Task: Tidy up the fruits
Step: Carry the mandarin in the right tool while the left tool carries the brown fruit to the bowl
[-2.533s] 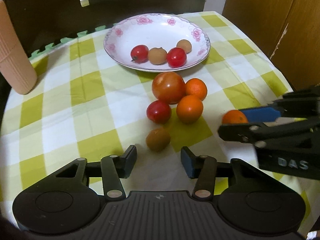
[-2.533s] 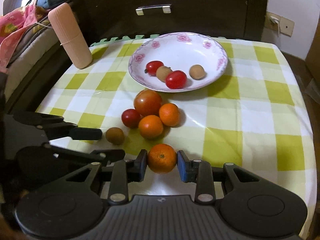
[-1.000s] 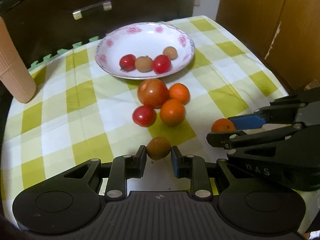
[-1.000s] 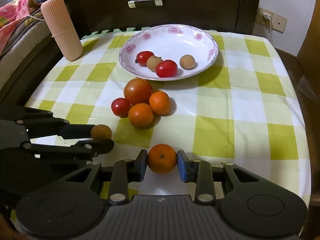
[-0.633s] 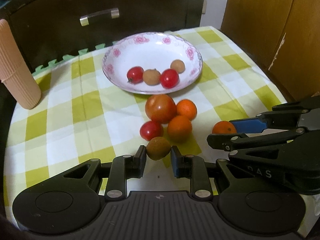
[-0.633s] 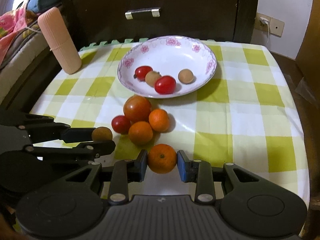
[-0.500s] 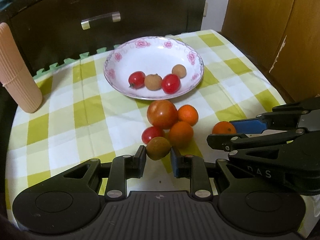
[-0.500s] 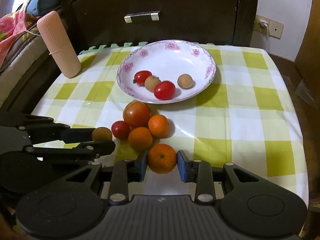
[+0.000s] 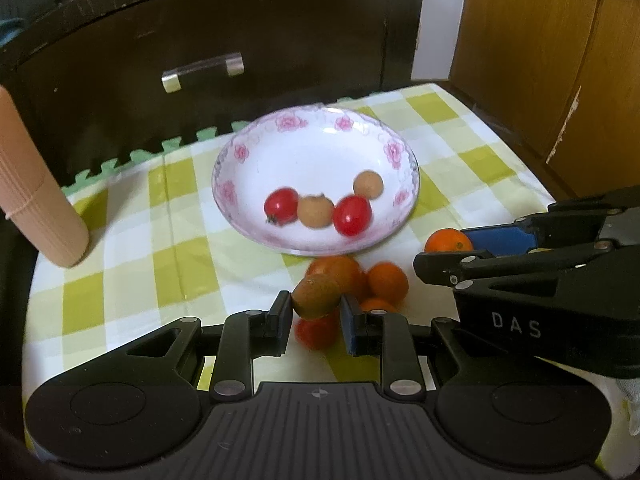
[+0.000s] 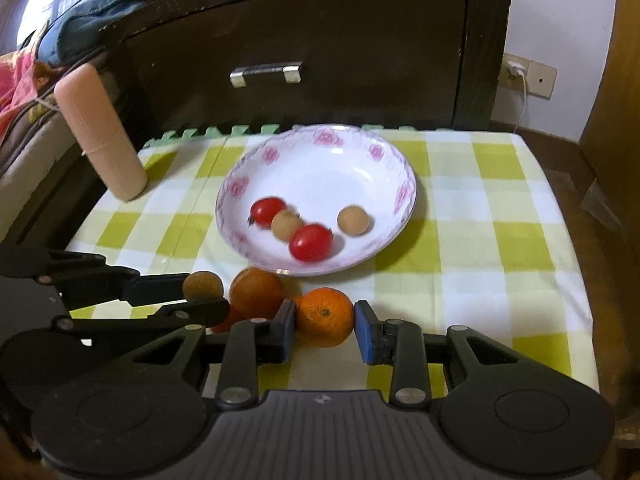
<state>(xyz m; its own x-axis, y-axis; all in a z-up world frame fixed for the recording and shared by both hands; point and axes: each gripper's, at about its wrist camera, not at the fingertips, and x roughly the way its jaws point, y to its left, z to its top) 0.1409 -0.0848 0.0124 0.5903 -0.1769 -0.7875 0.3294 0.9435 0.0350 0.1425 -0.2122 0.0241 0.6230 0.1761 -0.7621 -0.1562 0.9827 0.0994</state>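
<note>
The left gripper (image 9: 315,312) squeezes a small brown fruit (image 9: 316,295) and the right gripper (image 10: 325,330) squeezes an orange (image 10: 325,316), both held up near the flowered plate (image 10: 394,152), probably to drop them in.

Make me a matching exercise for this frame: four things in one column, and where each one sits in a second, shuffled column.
Things
1. small brown round fruit
2. orange mandarin
3. red cherry tomato
4. large red tomato

Places
A. on the checked tablecloth, in front of the bowl
B. between the right gripper's fingers
C. between the left gripper's fingers
D. inside the white floral bowl

Pairs: 1-C, 2-B, 3-D, 4-A
</note>
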